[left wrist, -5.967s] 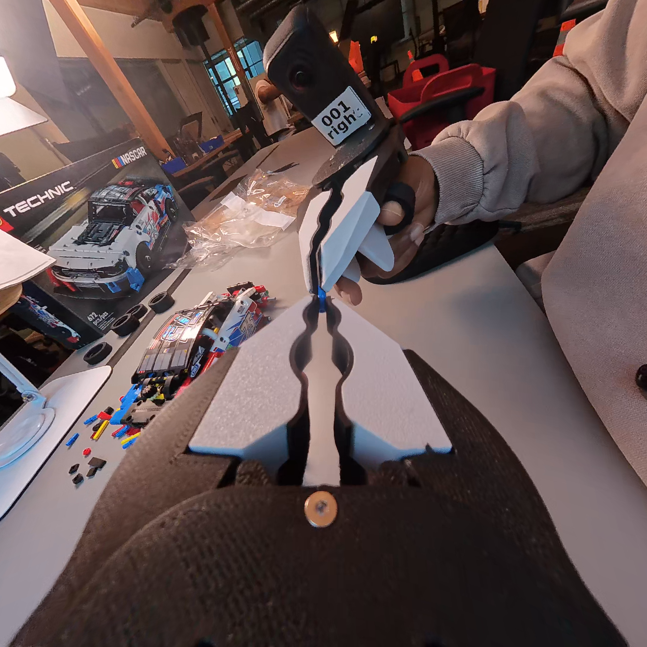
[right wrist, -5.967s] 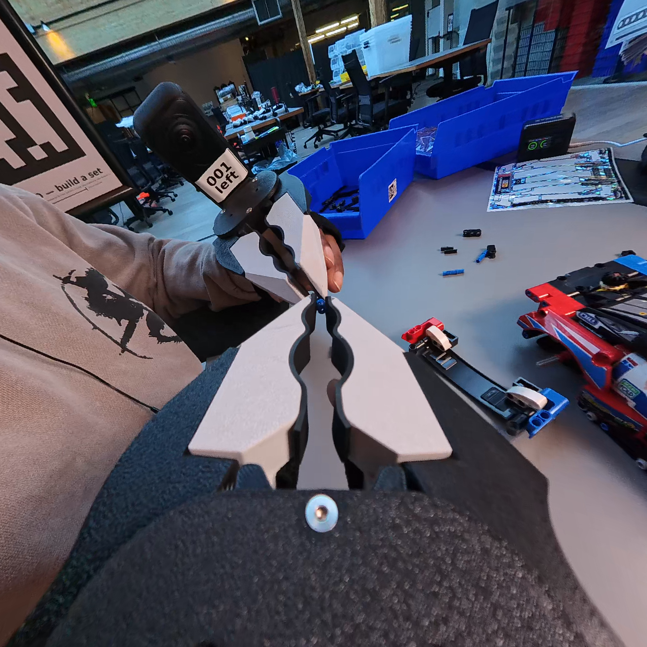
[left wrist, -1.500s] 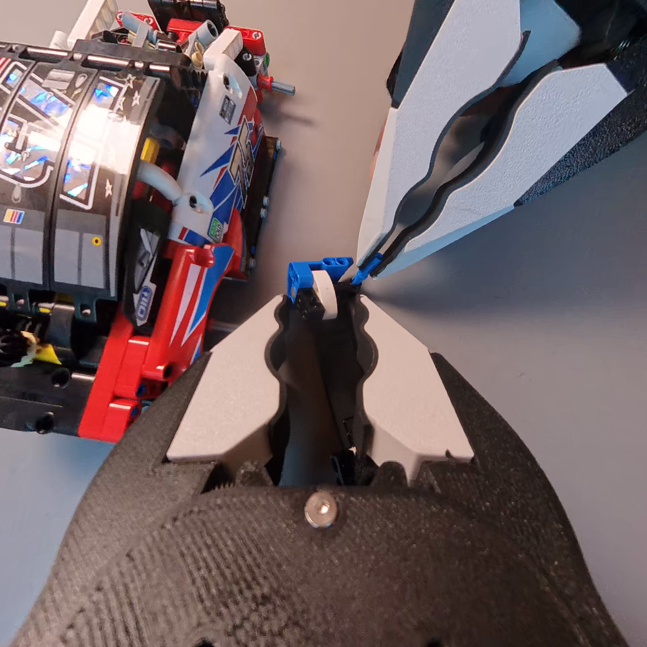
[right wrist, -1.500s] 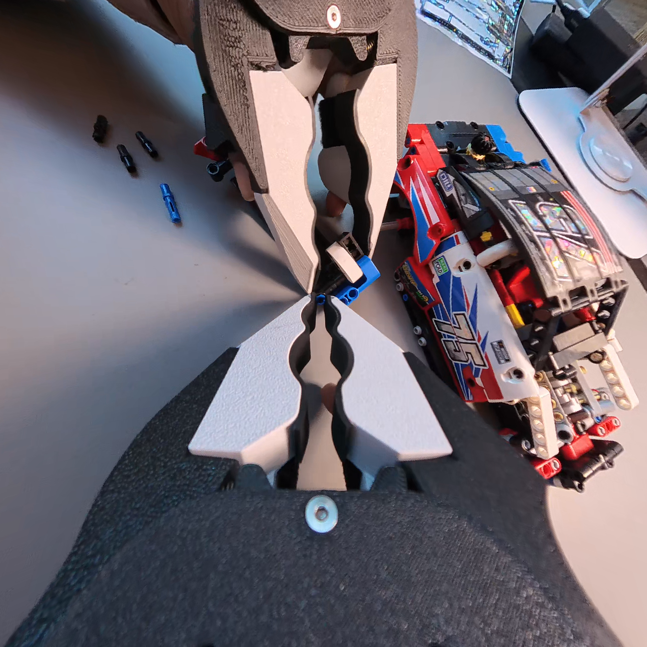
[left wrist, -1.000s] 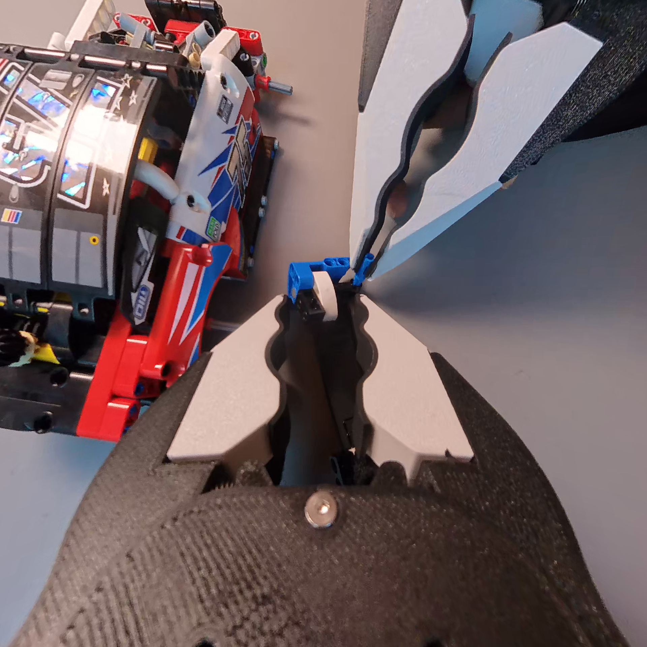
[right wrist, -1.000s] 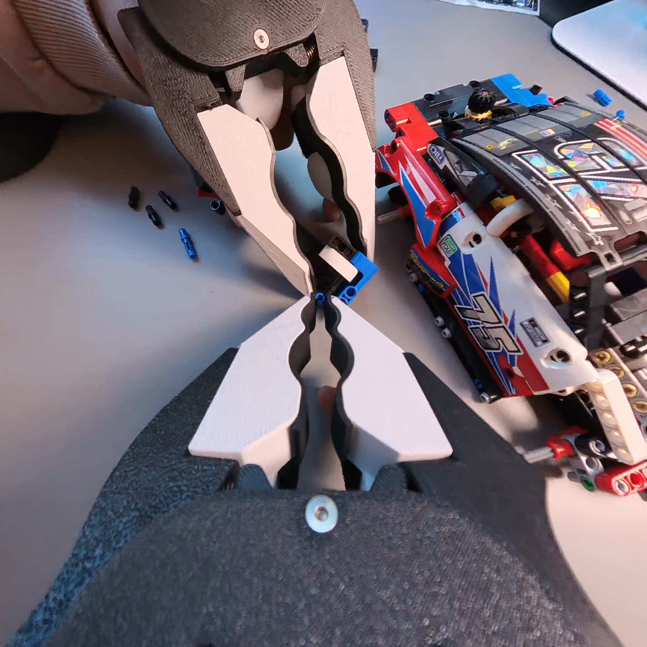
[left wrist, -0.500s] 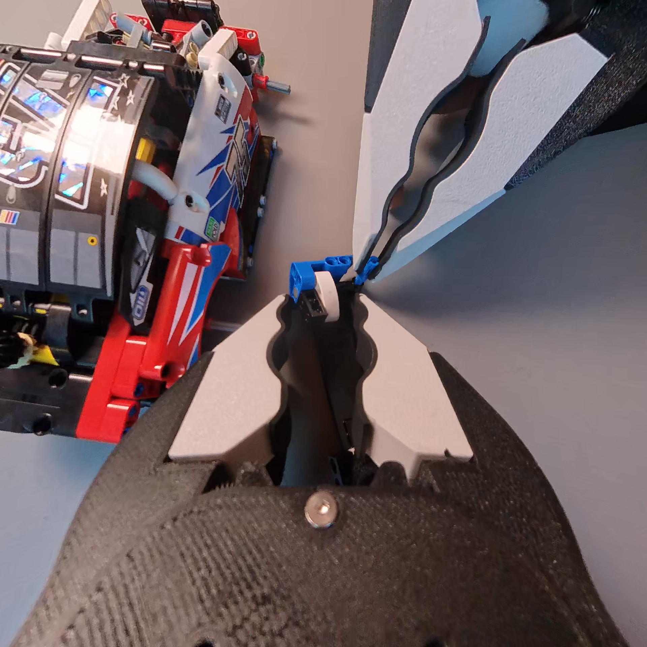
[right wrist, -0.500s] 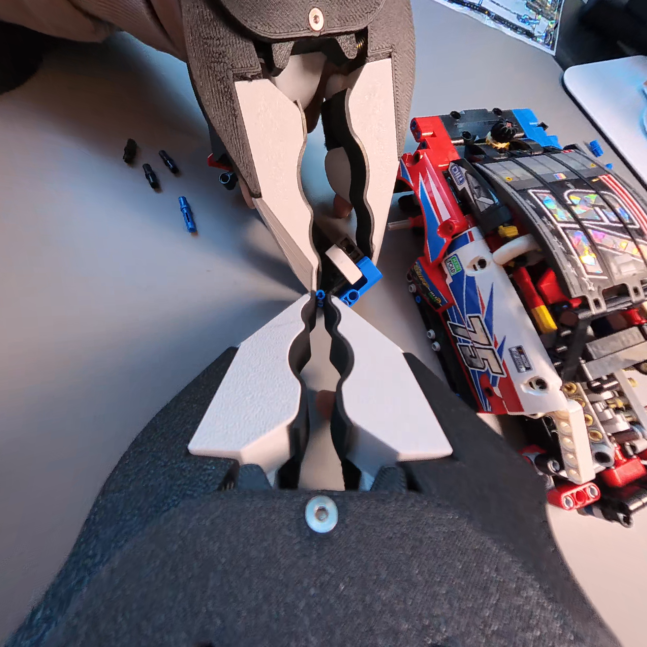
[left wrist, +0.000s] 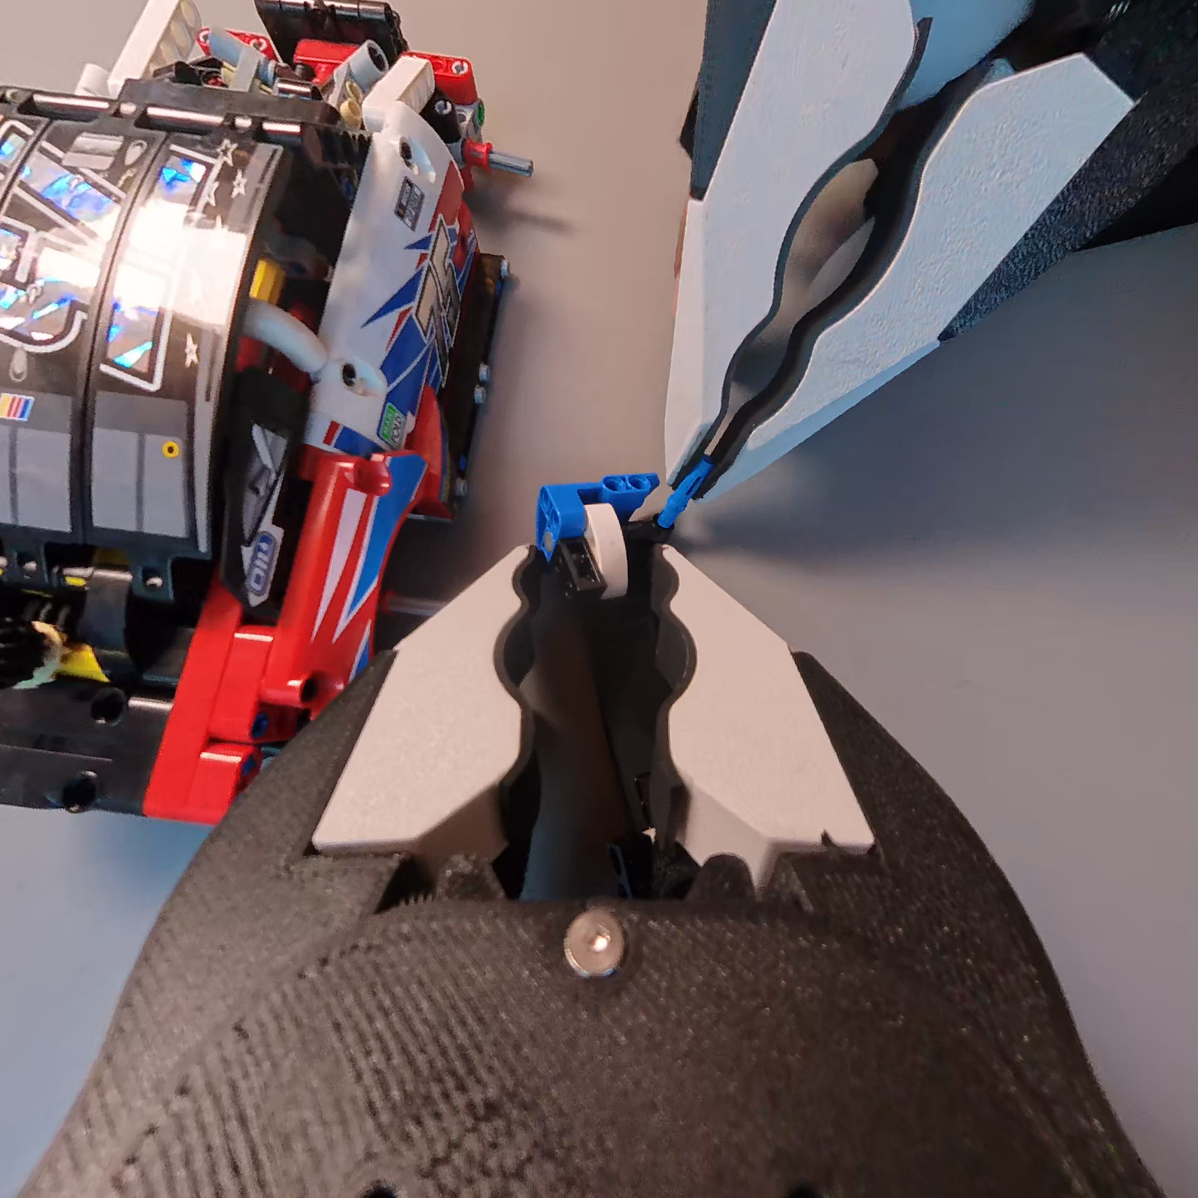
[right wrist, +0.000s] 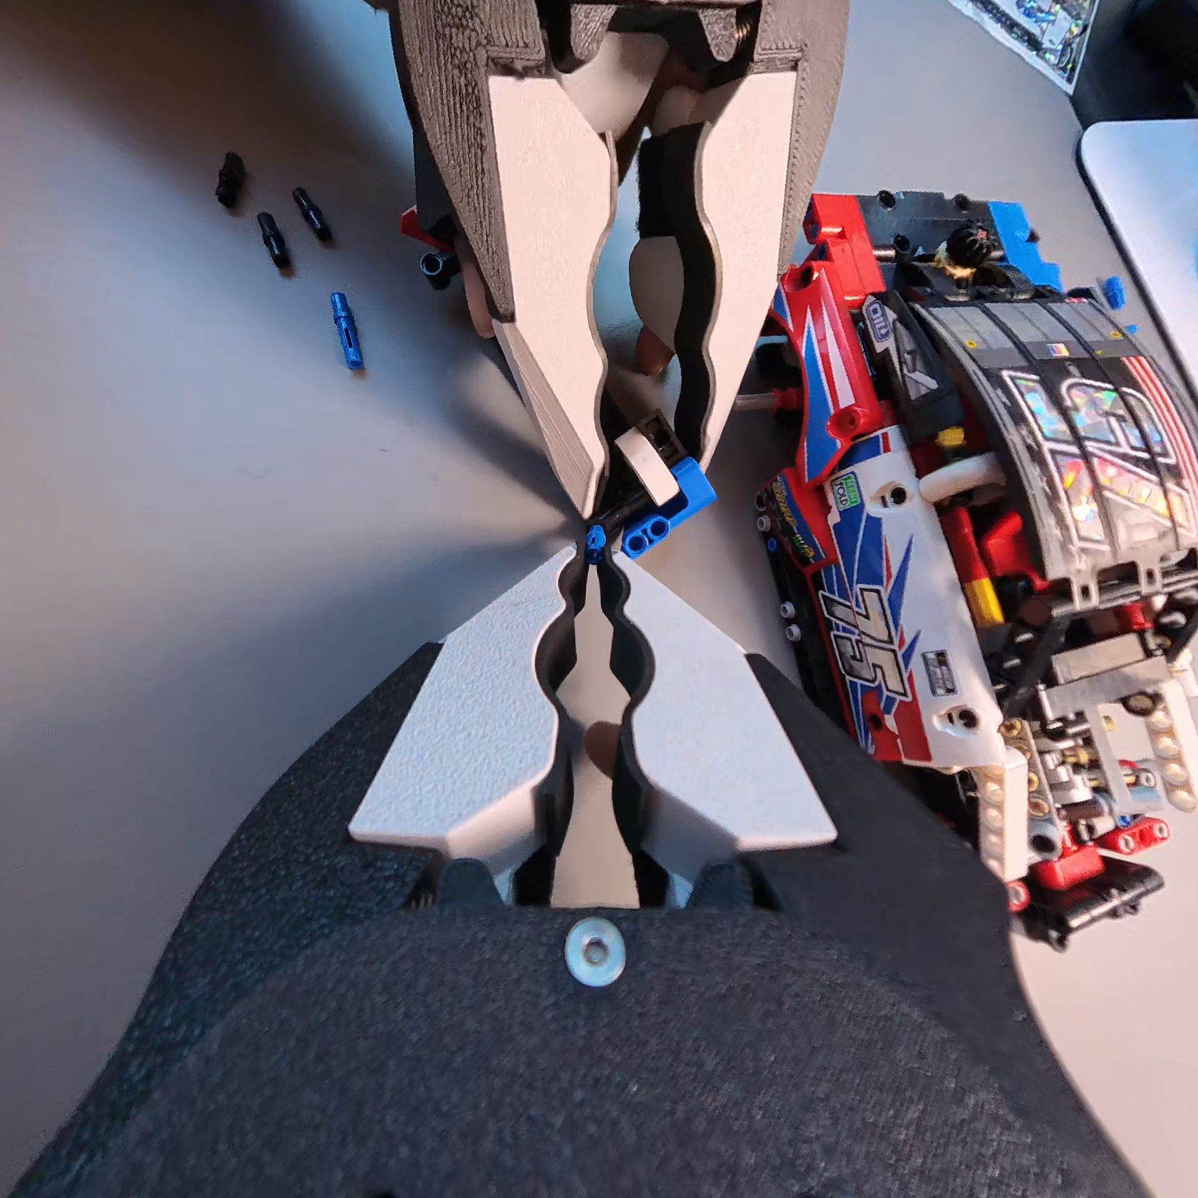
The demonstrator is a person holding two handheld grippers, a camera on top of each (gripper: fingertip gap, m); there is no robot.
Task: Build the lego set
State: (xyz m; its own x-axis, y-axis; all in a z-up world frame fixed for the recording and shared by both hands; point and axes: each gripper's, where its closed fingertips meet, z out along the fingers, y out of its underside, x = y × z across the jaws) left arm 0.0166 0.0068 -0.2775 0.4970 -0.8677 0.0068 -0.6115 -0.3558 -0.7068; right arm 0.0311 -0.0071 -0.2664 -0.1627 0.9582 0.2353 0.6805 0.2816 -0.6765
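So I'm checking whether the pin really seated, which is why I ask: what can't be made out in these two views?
- Small blue pin, left wrist view: its rear is hidden between the right tool's fingers.
- Pin tip, right wrist view: too small to tell if it has entered the black, white and blue lego subassembly.
- Subassembly's lower length, left wrist view: hidden inside the left tool.
- Red, white and blue lego car: cut off by the left edge.

The car model (right wrist: 959, 557) crowds the grippers' one side, while loose pins (right wrist: 347, 330) dot the otherwise bare table (right wrist: 194, 583) opposite.
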